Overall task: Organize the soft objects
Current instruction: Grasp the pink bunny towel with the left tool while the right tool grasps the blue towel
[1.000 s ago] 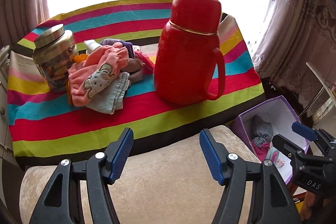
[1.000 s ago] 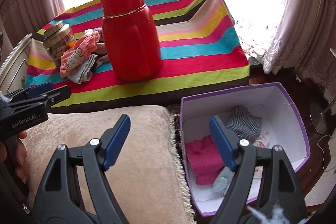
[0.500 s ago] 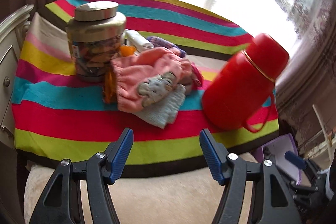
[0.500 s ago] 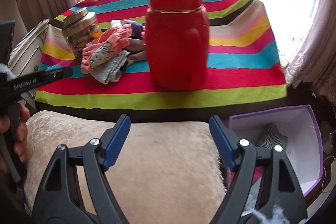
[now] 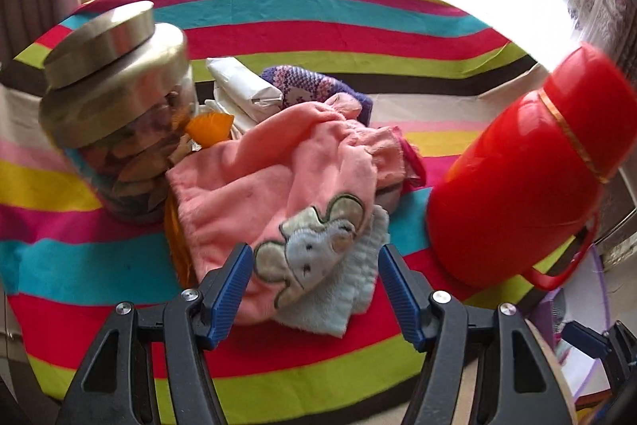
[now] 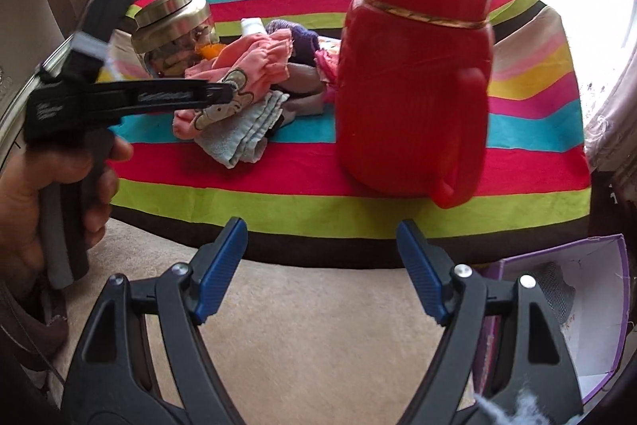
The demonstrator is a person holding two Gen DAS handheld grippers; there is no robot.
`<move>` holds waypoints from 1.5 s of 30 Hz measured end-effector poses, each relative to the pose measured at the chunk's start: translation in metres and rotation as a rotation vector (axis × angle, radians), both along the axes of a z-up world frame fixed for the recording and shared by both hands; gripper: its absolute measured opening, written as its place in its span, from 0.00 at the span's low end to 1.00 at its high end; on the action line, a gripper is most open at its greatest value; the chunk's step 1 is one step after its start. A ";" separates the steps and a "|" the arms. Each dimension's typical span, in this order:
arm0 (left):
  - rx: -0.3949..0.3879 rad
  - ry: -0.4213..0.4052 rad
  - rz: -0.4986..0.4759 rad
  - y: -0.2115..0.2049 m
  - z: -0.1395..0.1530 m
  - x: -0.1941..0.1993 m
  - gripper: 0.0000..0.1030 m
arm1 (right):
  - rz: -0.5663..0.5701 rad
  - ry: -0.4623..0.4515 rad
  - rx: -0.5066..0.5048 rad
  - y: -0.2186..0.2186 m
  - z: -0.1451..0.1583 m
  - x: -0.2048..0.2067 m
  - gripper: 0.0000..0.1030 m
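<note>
Closer now, the left gripper straddles the pink cloth near the worktop's front edge, fingers spread; the right gripper waits, spread. Some items fill the purple box; most remain.

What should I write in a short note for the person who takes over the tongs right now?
Left tongs: open, empty, around the near edge of the pink mouse cloth, not closed yet.
Right tongs: open, empty, above the beige cushion.
Soft pile lies on the striped table between the jar and the red thermos.
Purple box already holds some soft items.
Left: move the pile into the box.
</note>
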State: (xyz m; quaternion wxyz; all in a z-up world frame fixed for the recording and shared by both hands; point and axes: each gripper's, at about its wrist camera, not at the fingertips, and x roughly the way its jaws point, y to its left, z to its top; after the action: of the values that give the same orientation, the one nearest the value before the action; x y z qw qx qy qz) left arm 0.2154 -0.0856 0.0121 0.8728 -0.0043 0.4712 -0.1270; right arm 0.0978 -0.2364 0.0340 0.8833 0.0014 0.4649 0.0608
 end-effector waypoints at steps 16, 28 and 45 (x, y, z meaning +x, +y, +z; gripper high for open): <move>-0.123 -0.021 0.084 0.039 -0.020 0.011 0.22 | 0.067 0.072 -0.037 0.043 -0.027 0.049 0.78; -0.423 -0.020 0.220 0.110 -0.016 -0.038 0.22 | 0.054 0.096 0.007 0.069 -0.042 0.086 0.78; -0.489 -0.087 0.384 0.162 -0.017 -0.078 0.22 | 0.012 0.141 0.117 0.094 -0.072 0.141 0.78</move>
State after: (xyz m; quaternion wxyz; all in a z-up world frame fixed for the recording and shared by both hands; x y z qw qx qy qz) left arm 0.1370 0.0763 -0.0049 0.8733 -0.2976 0.3793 -0.0698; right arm 0.2393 -0.1423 -0.0385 0.8463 0.0543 0.5217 0.0927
